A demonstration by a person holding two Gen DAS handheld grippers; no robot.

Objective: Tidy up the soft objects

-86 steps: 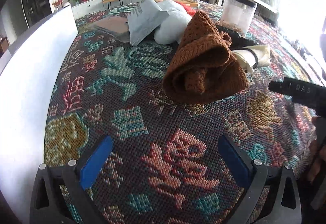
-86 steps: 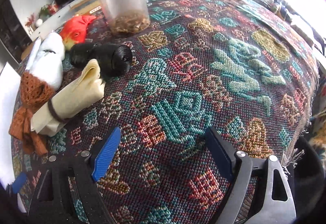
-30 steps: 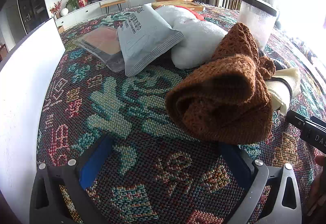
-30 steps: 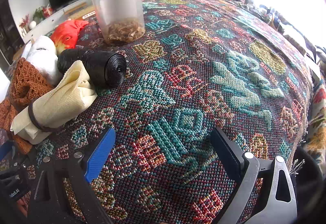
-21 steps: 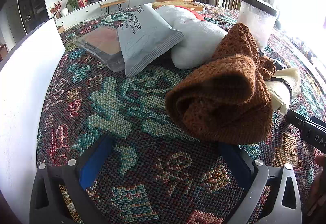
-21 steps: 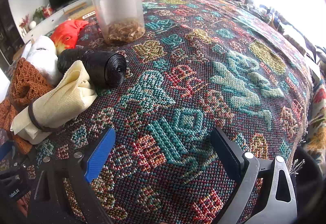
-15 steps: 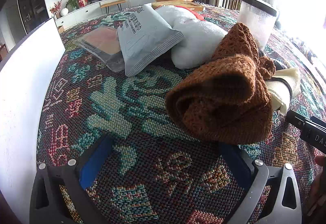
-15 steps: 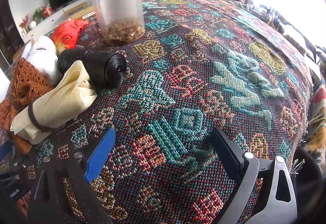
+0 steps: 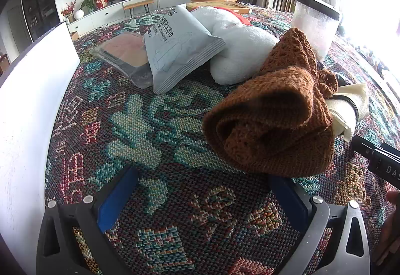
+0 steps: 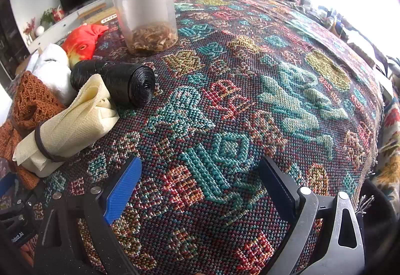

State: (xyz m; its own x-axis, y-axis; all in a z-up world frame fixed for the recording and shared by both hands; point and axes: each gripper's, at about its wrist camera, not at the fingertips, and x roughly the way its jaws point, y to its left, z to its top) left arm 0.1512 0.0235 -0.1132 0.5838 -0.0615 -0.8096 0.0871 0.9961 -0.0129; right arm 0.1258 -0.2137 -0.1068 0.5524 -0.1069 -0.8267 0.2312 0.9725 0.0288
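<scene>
A rolled brown knit cloth lies on the patterned tablecloth, just ahead of my left gripper's right finger. That gripper is open and empty. Behind the knit lie a white plush and a grey soft pack. A cream cloth roll with a dark band lies beside the knit. My right gripper is open and empty over bare tablecloth, right of the cream roll. A black bag roll and a red fish plush lie further back.
A clear jar with a black lid stands behind the black roll. A white board borders the table's left side. A flat clear packet lies at the back left. The table's edge drops off at right.
Since 2.9 s ago my left gripper has moved forward to the brown knit and my right gripper has shifted slightly. Nothing has moved in the last second.
</scene>
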